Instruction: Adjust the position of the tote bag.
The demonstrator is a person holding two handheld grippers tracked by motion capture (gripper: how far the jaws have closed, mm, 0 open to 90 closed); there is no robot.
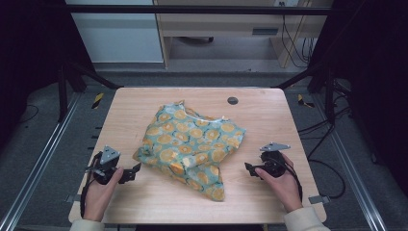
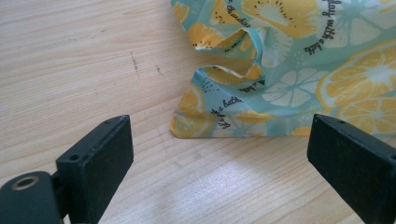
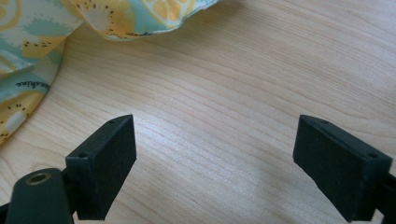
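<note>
As we hold both jaws spread and empty beside the crumpled teal, orange-slice-printed cloth (image 1: 191,147) on the wooden tabletop (image 1: 269,120), pinching several folded layers together could bunch it.

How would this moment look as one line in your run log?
left gripper: open, near cloth corner | right gripper: open, over table | cloth: crumpled, untouched

Looks like a lab/test rig, not a home: bare wooden worktop (image 1: 144,202) inside a black metal frame (image 1: 72,77), alu rails (image 1: 38,168) on grey floor (image 1: 29,130), loose cables (image 1: 293,43), hazard tape (image 1: 97,100), office desk (image 1: 216,24) behind.
</note>
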